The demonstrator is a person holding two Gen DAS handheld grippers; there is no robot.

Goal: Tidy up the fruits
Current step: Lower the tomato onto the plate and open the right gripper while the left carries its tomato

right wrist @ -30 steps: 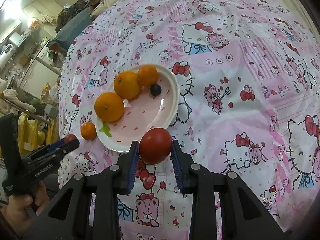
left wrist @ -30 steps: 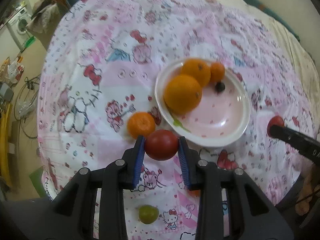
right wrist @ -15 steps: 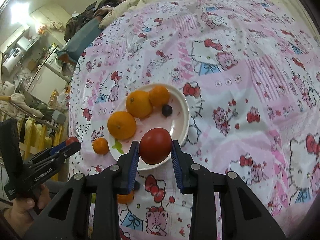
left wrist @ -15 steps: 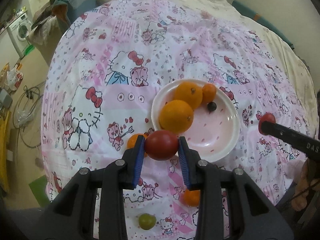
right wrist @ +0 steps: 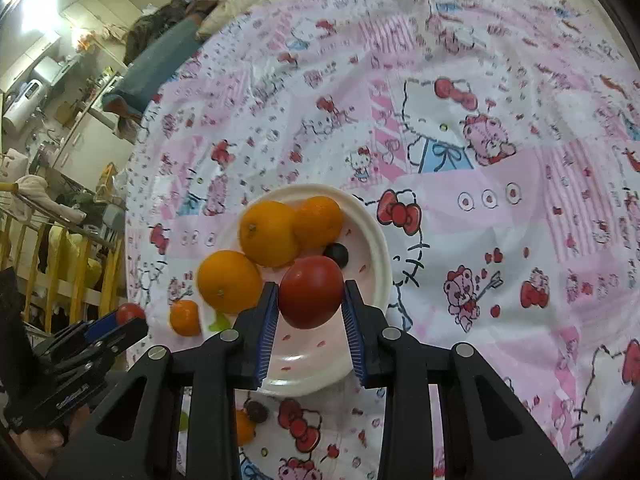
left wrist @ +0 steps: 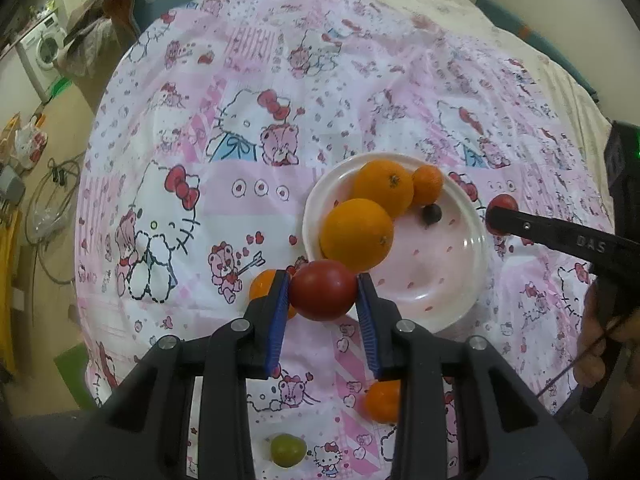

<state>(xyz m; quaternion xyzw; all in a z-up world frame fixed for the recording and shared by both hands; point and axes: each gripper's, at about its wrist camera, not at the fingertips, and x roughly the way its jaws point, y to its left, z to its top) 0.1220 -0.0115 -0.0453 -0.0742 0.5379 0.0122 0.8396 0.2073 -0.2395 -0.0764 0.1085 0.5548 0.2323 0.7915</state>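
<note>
Moved: right gripper (right wrist: 308,300), carried over the plate (right wrist: 376,240). Left view: left gripper (left wrist: 323,292) clamps a red tomato (left wrist: 323,290) short of the plate's rim. Right view: second tomato (right wrist: 311,297) clamped above the dish, apparently for dropping.

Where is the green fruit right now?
In the left wrist view the green fruit lies on the tablecloth at the bottom edge, off the plate, left of and below a loose small orange.
</note>
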